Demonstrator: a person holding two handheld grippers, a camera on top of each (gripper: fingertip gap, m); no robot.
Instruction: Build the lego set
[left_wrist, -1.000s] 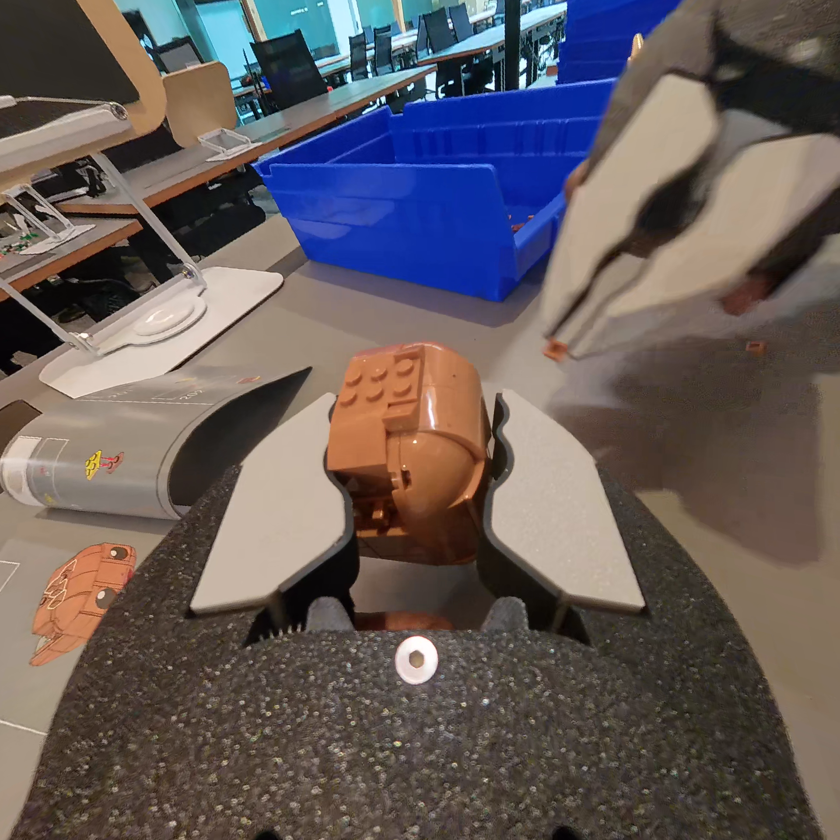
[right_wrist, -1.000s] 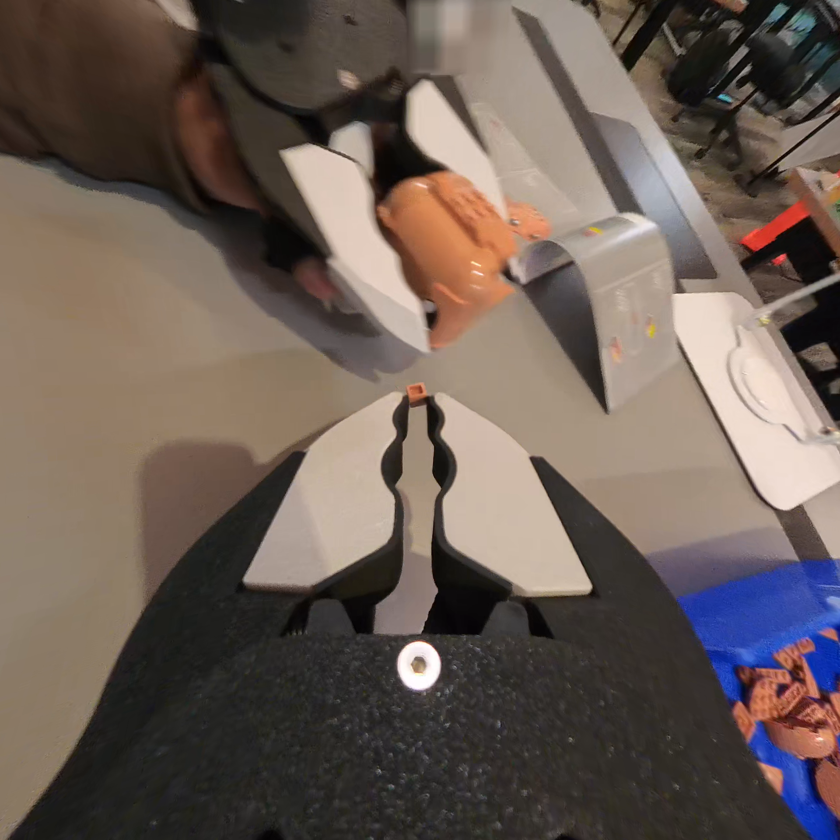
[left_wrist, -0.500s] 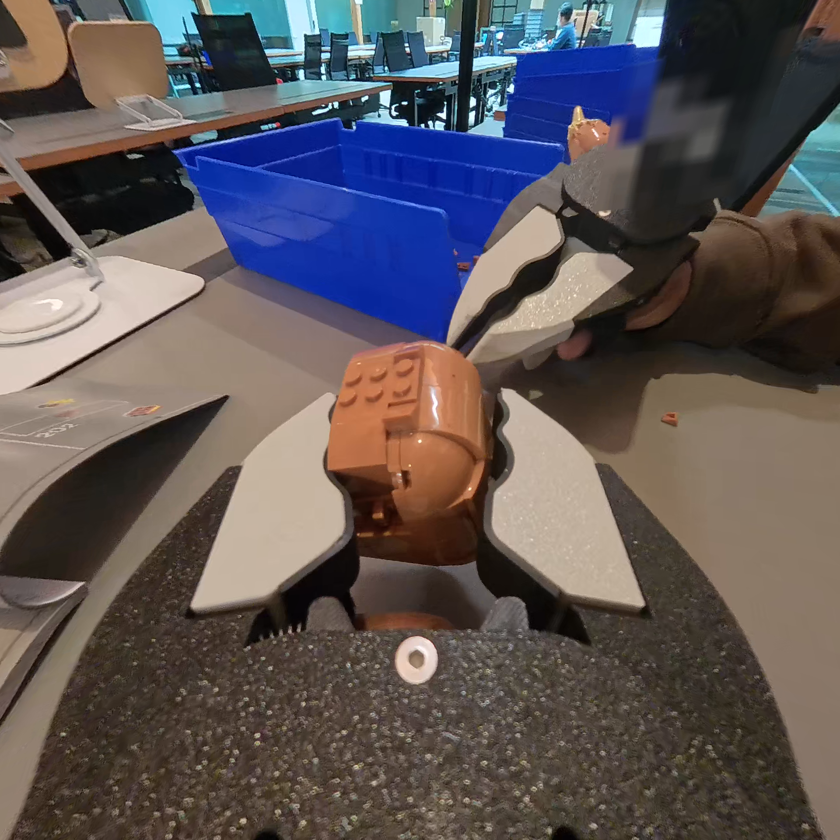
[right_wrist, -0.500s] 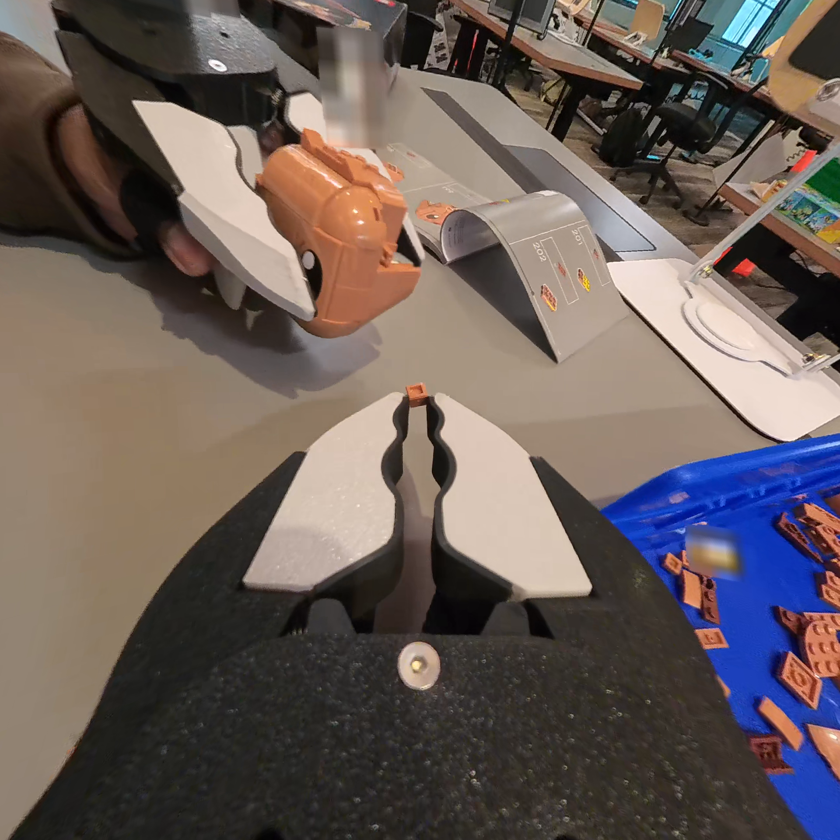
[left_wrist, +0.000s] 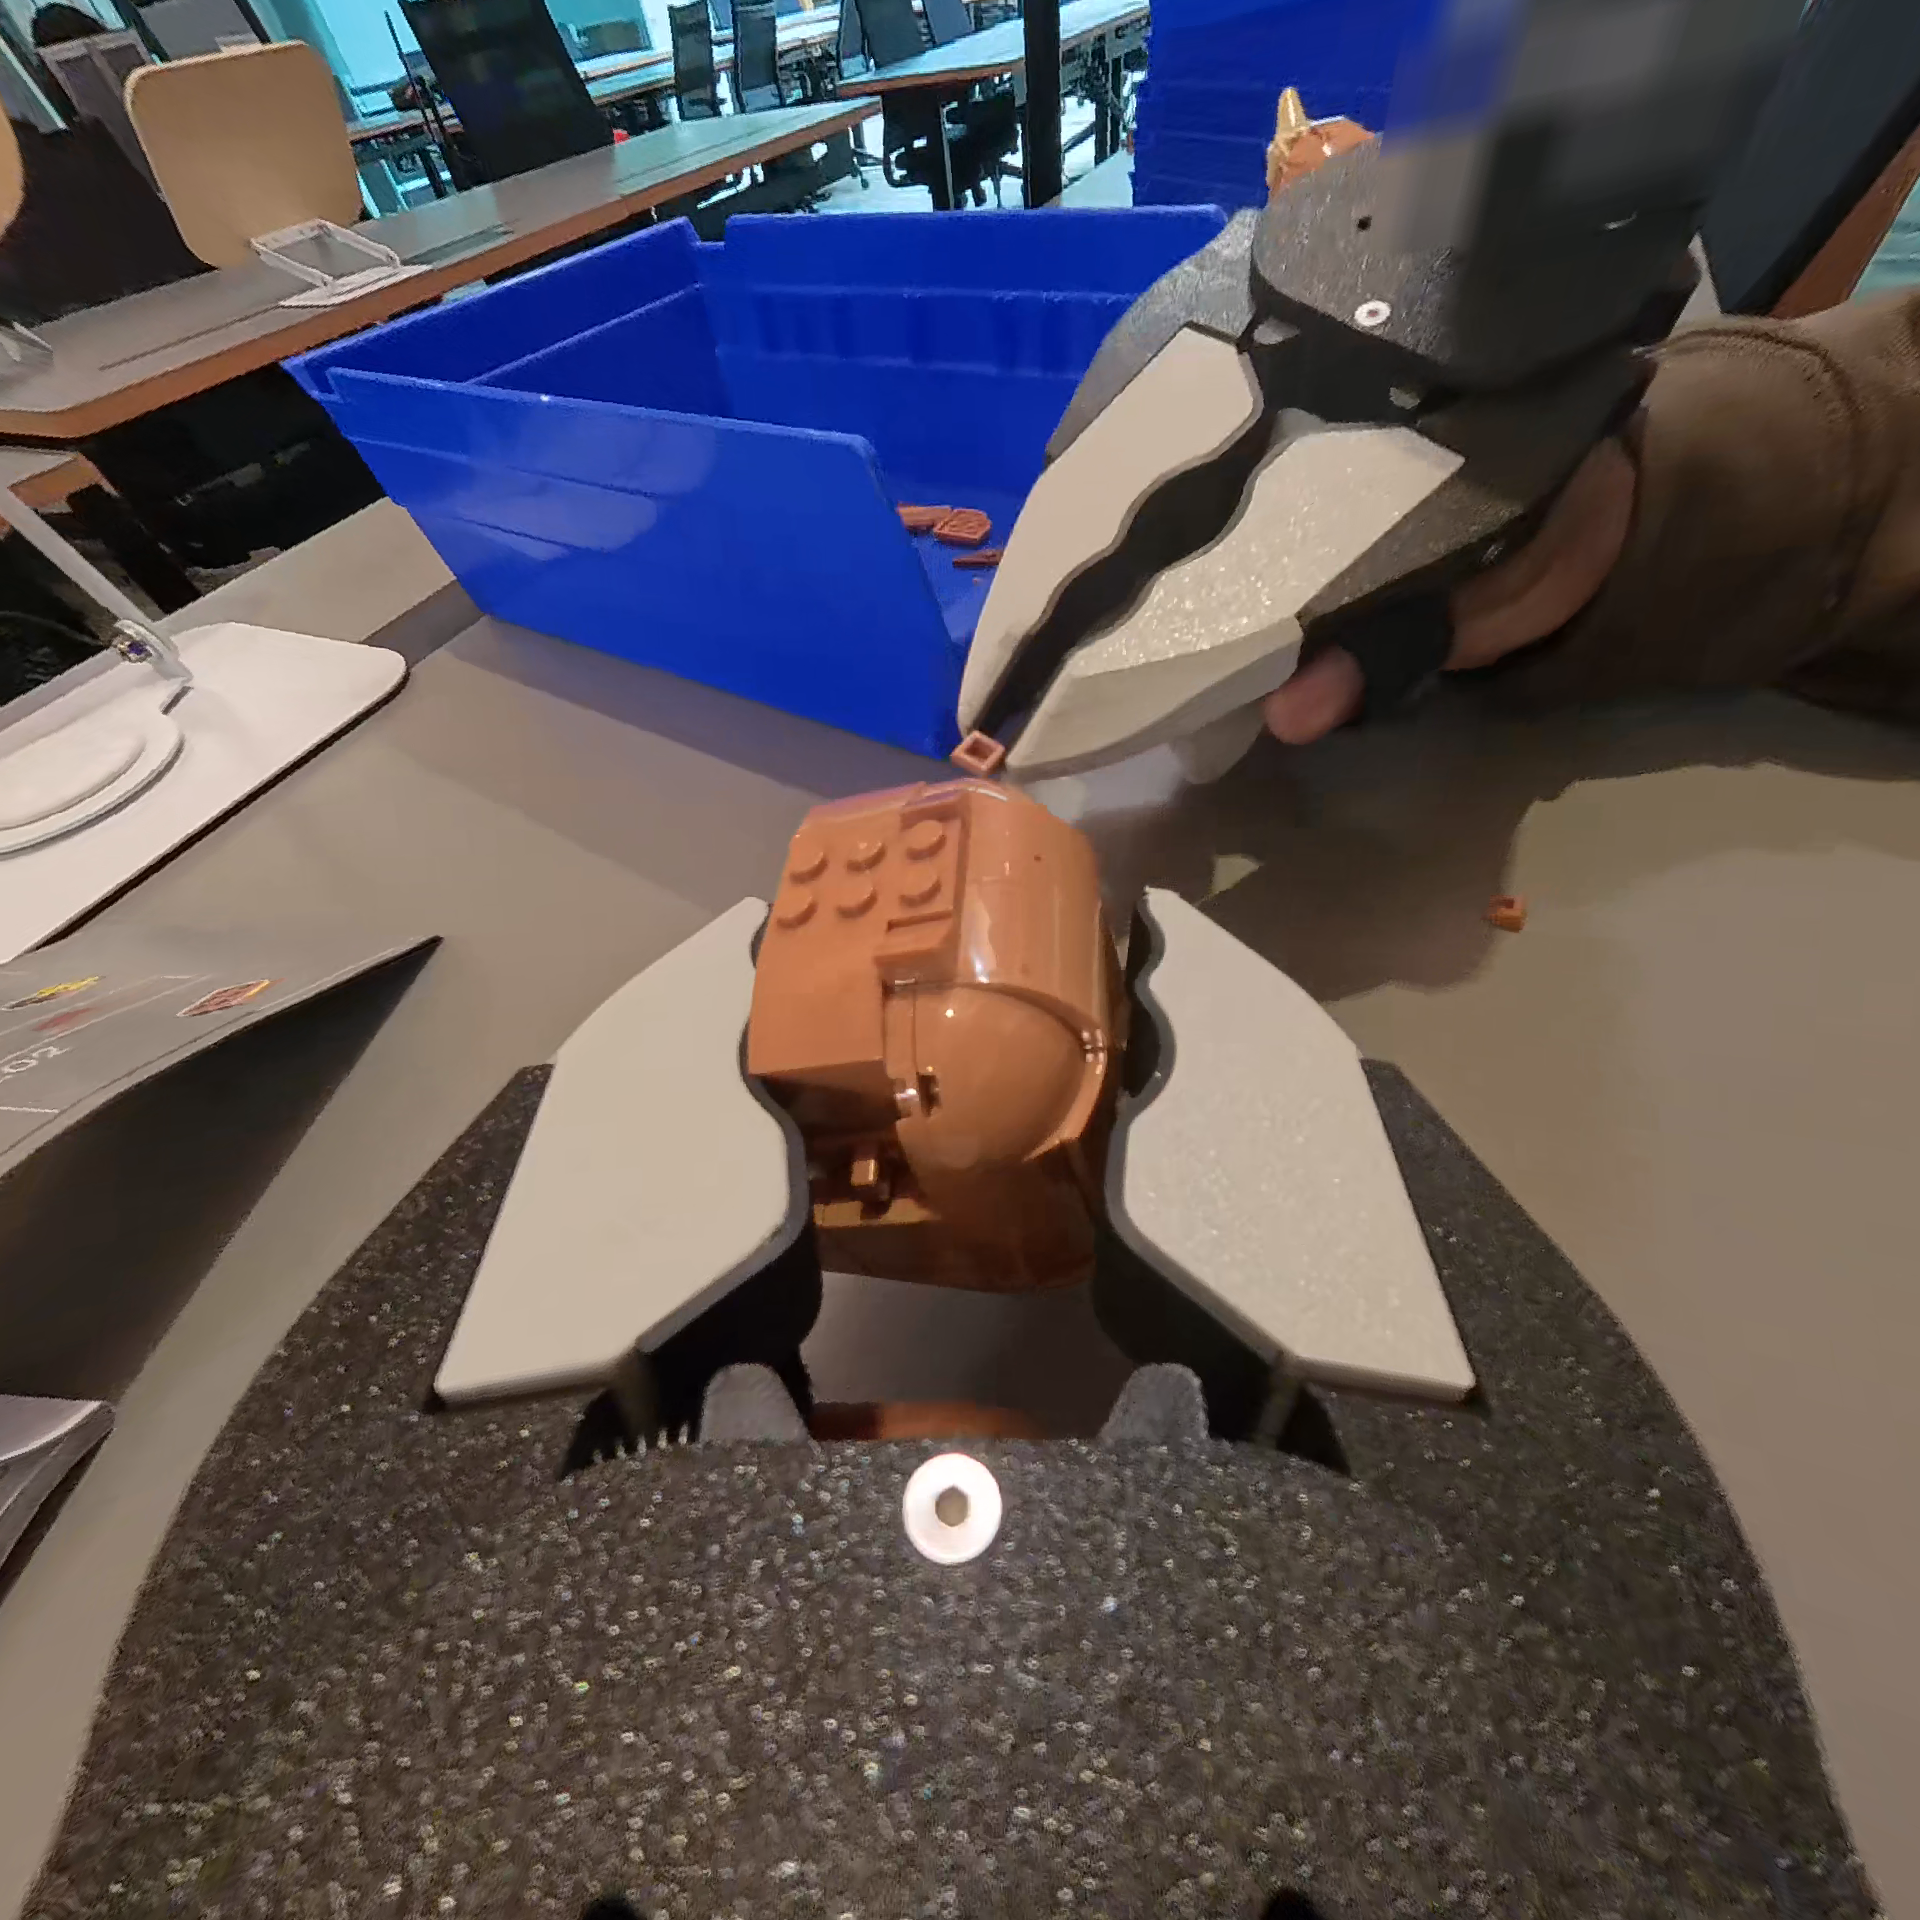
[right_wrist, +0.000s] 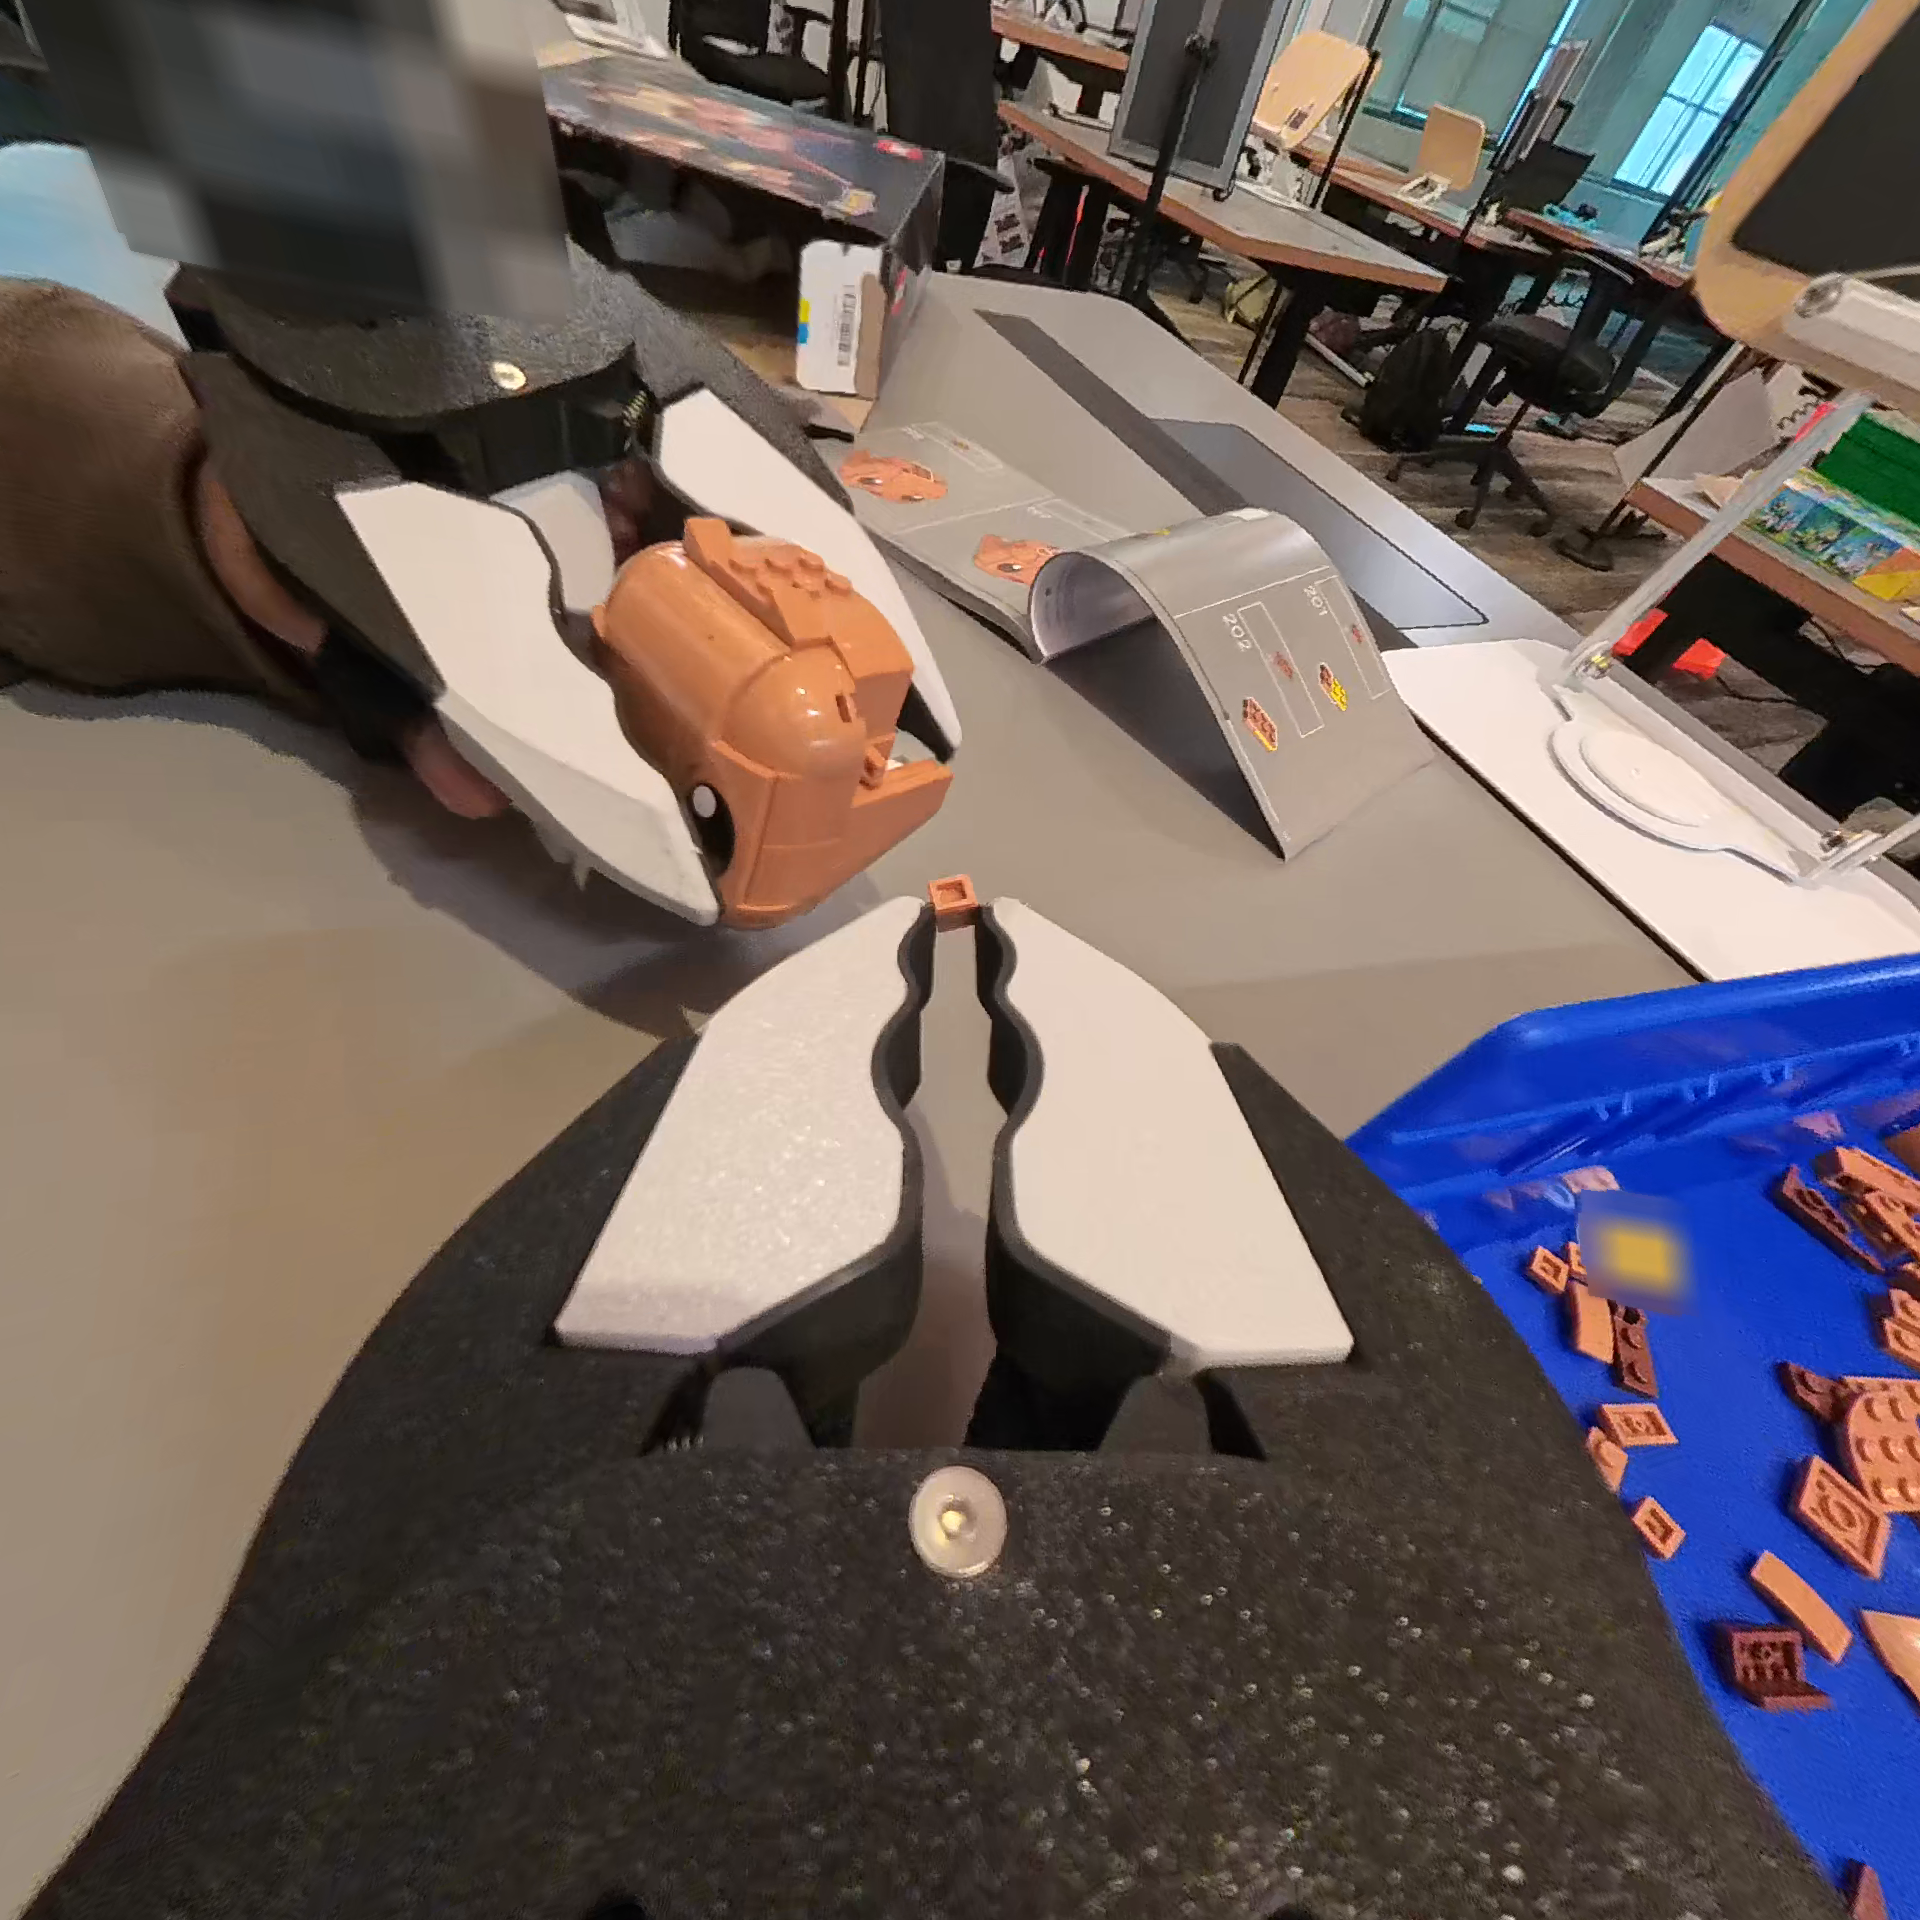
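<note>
My left gripper (left_wrist: 940, 966) is shut on a rounded brown lego build (left_wrist: 935, 997) with studs on top and holds it above the grey table; it also shows in the right wrist view (right_wrist: 758, 727), with an eye on its side. My right gripper (right_wrist: 954, 906) is shut on a tiny brown square lego piece (right_wrist: 953, 898) at its fingertips. In the left wrist view that piece (left_wrist: 981, 750) hangs just above the far top edge of the build, apart from it by a small gap.
A blue bin (right_wrist: 1704, 1164) with several loose brown pieces stands at the right. An open instruction booklet (right_wrist: 1195, 623) lies behind, a white stand base (right_wrist: 1621, 790) beside it. A small brown piece (left_wrist: 1507, 912) lies on the table (left_wrist: 1610, 1091). The tips of both grippers are at nearly the same place.
The right gripper with the tiny piece has come closer to the build and now sits just above its top edge. Both grasps are unchanged.
</note>
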